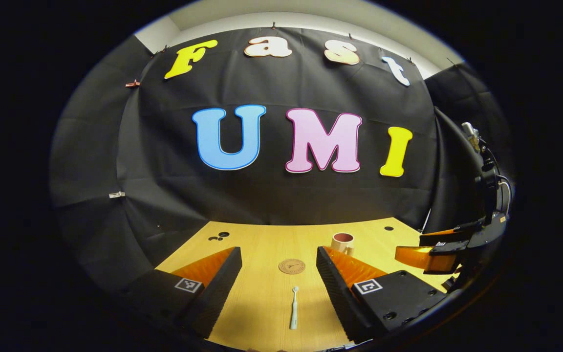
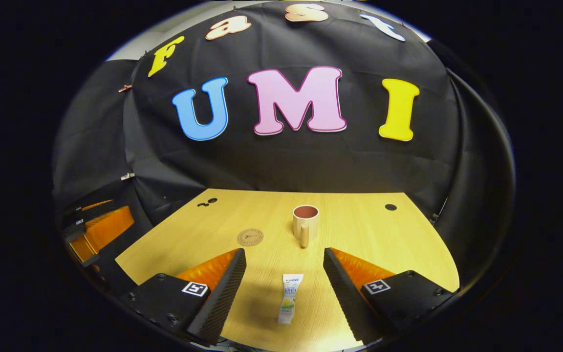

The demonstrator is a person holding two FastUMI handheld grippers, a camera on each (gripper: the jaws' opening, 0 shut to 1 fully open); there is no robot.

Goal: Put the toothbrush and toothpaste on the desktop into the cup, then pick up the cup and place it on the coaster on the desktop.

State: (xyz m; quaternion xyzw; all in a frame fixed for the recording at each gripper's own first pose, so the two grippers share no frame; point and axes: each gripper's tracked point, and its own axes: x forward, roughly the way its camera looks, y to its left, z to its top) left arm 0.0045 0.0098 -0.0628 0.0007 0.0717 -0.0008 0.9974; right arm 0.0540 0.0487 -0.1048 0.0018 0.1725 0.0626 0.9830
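We held the left tool (image 1: 279, 278) wide open and empty over the toothbrush (image 1: 294, 308), which lay nearer us than the coaster (image 1: 292, 266). Our right tool (image 2: 284, 286), equally spread and empty, framed the toothpaste (image 2: 290, 298), nearer us than the cup (image 2: 305, 221). We judged the brush light, stiff and best pinched mid-handle, the tube soft and slippery. Nothing blocked the worktop (image 2: 384, 244).

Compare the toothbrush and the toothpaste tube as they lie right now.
The toothbrush is a thin, pale stick; the toothpaste tube is flat, wider and printed. The toothbrush lies between the left gripper's open fingers, the toothpaste tube between the right gripper's. Both lie flat on the desktop, lengthwise, ungrasped, outside the cup.
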